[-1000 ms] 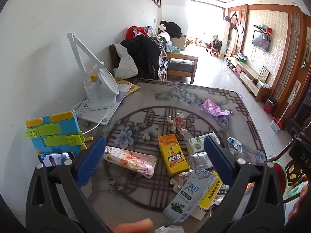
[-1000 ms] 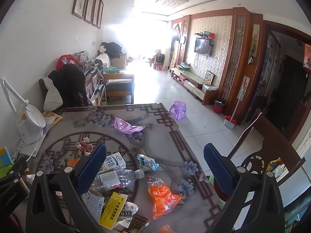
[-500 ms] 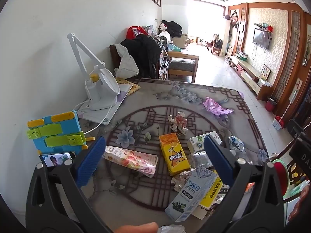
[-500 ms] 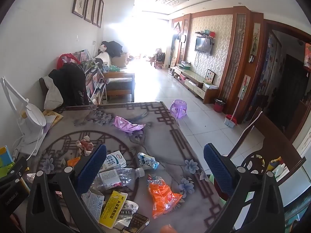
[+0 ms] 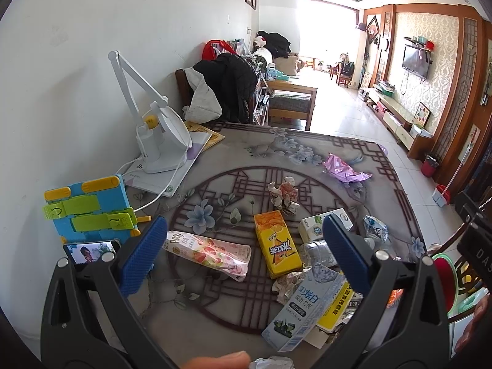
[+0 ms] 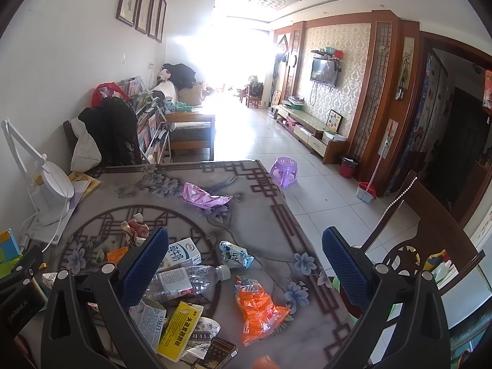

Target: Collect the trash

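Observation:
Trash lies scattered over the patterned table (image 5: 276, 150). In the left wrist view I see a yellow juice carton (image 5: 276, 246), a pink snack wrapper (image 5: 209, 253), a toothpaste box (image 5: 304, 307), a crumpled paper ball (image 5: 284, 195) and a purple wrapper (image 5: 341, 170). My left gripper (image 5: 243, 253) hangs open above them, empty. In the right wrist view a clear plastic bottle (image 6: 187, 278), a white milk carton (image 6: 183, 252), an orange bag (image 6: 258, 307) and a yellow box (image 6: 180, 327) lie near. My right gripper (image 6: 244, 261) is open and holds nothing.
A white desk lamp (image 5: 156, 141) on books, a blue and green stand (image 5: 89, 212) and a phone (image 5: 92, 250) sit at the table's left by the wall. A chair with dark clothes (image 5: 227, 89) stands behind. A purple stool (image 6: 284, 169) is on the floor right.
Both views have shifted only slightly; the left gripper has drifted a little over the table. No item has been touched or moved, and both grippers stay open.

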